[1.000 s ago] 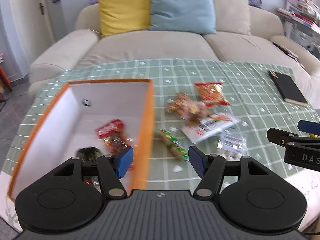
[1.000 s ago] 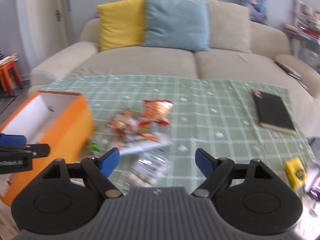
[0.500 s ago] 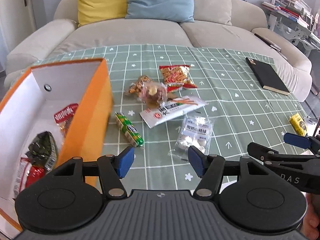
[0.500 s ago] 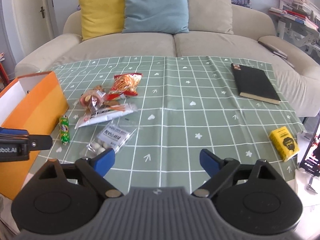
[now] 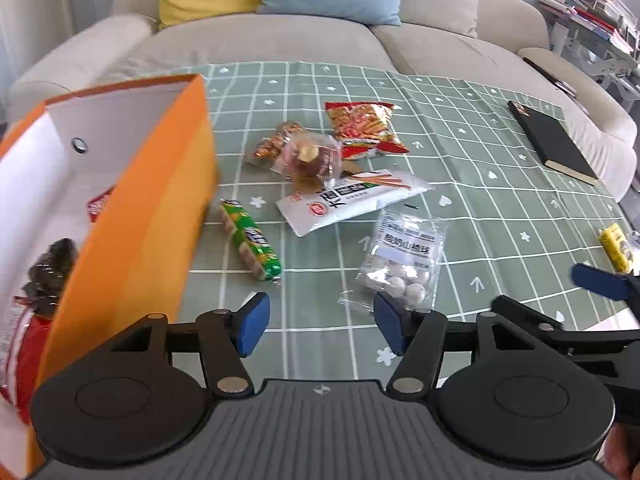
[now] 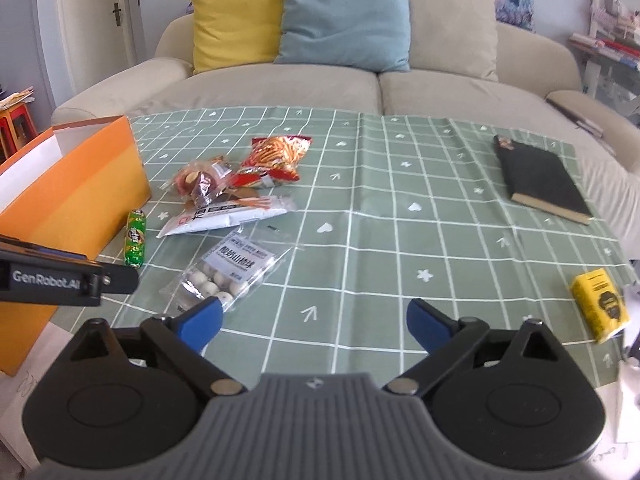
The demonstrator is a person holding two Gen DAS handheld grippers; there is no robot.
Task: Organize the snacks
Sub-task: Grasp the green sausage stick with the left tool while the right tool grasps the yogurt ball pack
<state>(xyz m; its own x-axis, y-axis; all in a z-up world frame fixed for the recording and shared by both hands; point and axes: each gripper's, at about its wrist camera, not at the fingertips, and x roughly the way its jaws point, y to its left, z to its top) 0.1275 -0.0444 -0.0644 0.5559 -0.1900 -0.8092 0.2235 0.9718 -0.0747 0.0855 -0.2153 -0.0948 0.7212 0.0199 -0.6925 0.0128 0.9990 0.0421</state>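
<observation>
Green checked cloth (image 6: 400,208) covers the bench, beige sofa (image 6: 360,88) behind. Left gripper (image 5: 320,322) and right gripper (image 6: 314,320) both hover low over the near edge, jaws apart, empty. Orange box (image 5: 160,200) at left holds a few packets. Loose snacks lie beside it: green roll (image 5: 250,240), white packet (image 5: 352,200), bag of white balls (image 5: 404,260), red chip bag (image 5: 362,128). Black notebook (image 6: 540,178) far right.

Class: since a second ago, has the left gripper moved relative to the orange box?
Yes. The left gripper has shifted right, off the orange box, toward the snacks.
</observation>
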